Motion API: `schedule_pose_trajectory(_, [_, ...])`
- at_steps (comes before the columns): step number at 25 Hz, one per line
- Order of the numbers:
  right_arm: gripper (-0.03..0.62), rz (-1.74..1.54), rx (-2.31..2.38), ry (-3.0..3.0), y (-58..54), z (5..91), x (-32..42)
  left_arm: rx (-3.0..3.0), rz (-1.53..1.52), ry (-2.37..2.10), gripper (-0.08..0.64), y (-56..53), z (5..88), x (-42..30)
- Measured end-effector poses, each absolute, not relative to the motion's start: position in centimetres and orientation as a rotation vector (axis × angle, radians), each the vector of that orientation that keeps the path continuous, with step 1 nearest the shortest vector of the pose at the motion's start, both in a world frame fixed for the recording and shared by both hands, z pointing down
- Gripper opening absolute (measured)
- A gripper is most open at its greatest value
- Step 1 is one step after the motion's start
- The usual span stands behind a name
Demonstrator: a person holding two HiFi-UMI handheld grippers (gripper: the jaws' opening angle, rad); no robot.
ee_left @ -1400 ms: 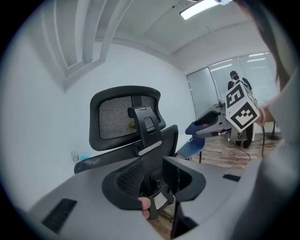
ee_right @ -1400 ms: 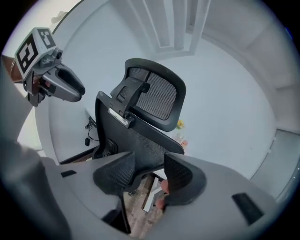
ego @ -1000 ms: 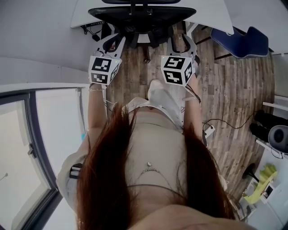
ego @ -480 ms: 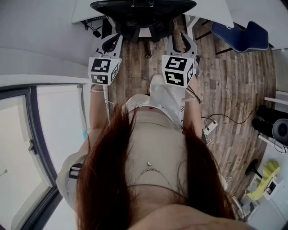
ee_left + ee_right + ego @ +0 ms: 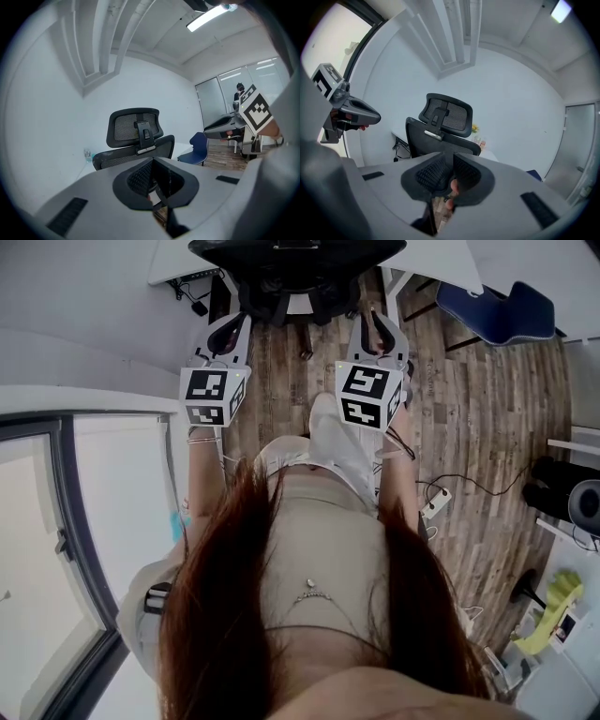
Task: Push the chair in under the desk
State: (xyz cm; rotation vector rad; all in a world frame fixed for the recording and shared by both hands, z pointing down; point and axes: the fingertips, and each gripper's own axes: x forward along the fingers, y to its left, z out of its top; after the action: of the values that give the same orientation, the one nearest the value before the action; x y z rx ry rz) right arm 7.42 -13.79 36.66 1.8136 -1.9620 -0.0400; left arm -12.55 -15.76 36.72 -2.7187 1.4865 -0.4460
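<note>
the left claw [image 5: 230, 329] is fully together with nothing in it; its own view shows the two black pads of the left claw [image 5: 153, 176] meeting along one line. the right claw [image 5: 375, 324] is nearly together, a thin slit left between the pads, which have just been closing; in its own view the right claw [image 5: 451, 176] grips nothing. both claws are held side by side, pointing the same way and a little downward. the chair [image 5: 298, 263] stands straight ahead of both claws, apart from their tips, its black mesh back and headrest facing them. beyond the chair, the white bench [image 5: 173, 263] runs across. a blue chair [image 5: 497, 310] sits off to the right of the right claw, on the wood floor [image 5: 478, 427].
</note>
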Motion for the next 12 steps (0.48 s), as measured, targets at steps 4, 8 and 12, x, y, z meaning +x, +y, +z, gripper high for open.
schedule_pose_trajectory(4, [0.061, -0.039, 1.818, -1.961, -12.8, 36.8, 7.3, -2.699, -0.426, 1.488, 0.004, -14.5, 35.4, -12.4])
schedule_pose_trajectory(8, [0.055, -0.027, 1.831, -1.975, -11.9, 36.7, 7.1, -2.691, -0.408, 1.475, 0.005, -13.2, 34.6, -12.4])
schedule_pose_trajectory(12, [0.046, -0.049, 1.832, -1.97, -11.2, 36.7, 6.8, -2.697, -0.427, 1.447, 0.005, -12.1, 34.7, -12.2])
